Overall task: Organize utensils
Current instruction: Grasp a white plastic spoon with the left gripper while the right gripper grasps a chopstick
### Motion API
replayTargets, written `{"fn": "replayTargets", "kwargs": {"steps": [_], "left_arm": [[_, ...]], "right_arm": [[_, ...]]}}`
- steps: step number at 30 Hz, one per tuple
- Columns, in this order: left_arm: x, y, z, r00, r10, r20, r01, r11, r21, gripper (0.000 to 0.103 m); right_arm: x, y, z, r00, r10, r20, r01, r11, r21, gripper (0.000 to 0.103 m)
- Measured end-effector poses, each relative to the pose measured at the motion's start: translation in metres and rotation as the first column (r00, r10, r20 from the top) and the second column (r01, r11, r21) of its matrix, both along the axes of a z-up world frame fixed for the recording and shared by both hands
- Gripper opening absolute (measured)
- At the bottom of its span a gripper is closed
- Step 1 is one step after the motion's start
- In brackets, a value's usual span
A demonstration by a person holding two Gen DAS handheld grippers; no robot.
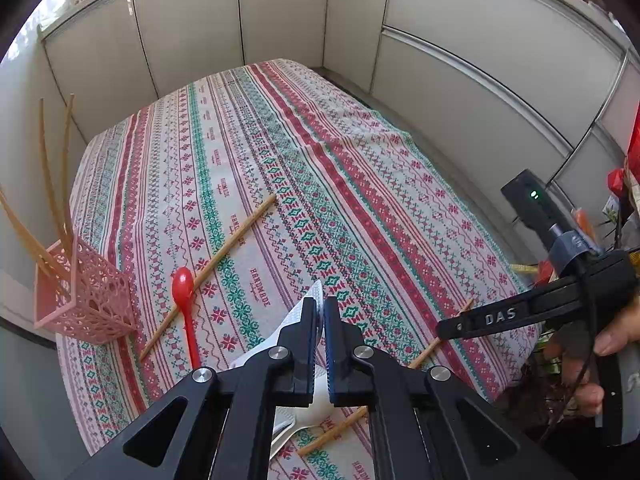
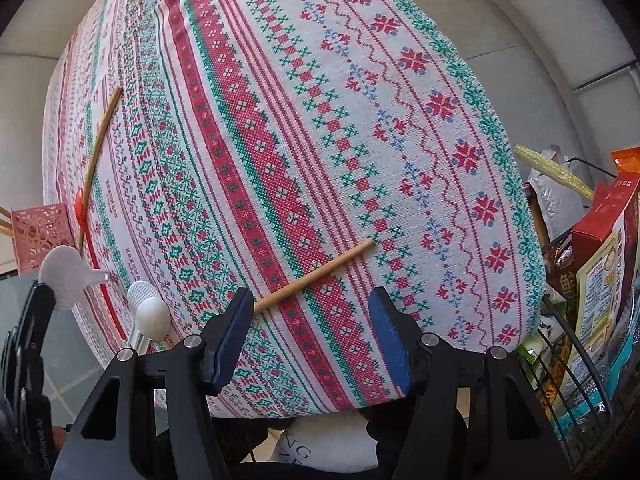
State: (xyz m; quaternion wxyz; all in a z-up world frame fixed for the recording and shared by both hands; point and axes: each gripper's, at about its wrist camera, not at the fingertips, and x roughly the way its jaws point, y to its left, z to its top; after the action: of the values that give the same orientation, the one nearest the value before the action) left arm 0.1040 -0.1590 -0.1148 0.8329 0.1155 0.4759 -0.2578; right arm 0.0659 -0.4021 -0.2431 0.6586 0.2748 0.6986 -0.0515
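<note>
My left gripper (image 1: 319, 312) is shut on a white plastic rice paddle (image 1: 298, 316), held above the patterned tablecloth (image 1: 320, 184); the paddle also shows in the right wrist view (image 2: 66, 276). A pink lattice holder (image 1: 86, 296) with several chopsticks stands at the left edge. A red spoon (image 1: 185, 296) lies across a loose chopstick (image 1: 212, 268). More chopsticks (image 1: 444, 336) and white spoons (image 1: 296, 420) lie near the front. My right gripper (image 2: 312, 336) is open, just before a chopstick (image 2: 316, 276) near the table's front edge.
Grey partition walls (image 1: 460, 92) enclose the table at the back and right. A wire basket with food packages (image 2: 592, 280) stands at the table's right side. The right gripper's body (image 1: 560, 300) shows in the left wrist view.
</note>
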Motion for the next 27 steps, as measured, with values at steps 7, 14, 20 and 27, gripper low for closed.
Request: {"fn": "replayTargets", "kwargs": {"steps": [7,14,20,27], "left_arm": [[0.001,0.018,0.011,0.999,0.033,0.006,-0.033,0.998,-0.047,0.003],[-0.003,0.036,0.025,0.997,0.057,0.052,-0.053,0.996,-0.077,0.003],[0.008,0.050,0.028,0.994,0.093,0.047,-0.088,0.990,-0.107,0.003],[0.013,0.058,0.032,0.988,0.141,0.066,-0.132,0.984,-0.123,0.003]], "right_arm": [[0.007,0.027,-0.002,1.000,-0.007,0.001,0.007,0.996,-0.090,0.062],[0.032,0.048,0.006,0.998,0.000,0.061,0.013,0.979,-0.203,0.044],[0.058,0.056,0.013,0.994,-0.001,0.114,0.030,0.966,-0.256,0.020],[0.090,0.049,0.020,0.971,-0.050,0.233,0.096,0.977,-0.189,0.005]]}}
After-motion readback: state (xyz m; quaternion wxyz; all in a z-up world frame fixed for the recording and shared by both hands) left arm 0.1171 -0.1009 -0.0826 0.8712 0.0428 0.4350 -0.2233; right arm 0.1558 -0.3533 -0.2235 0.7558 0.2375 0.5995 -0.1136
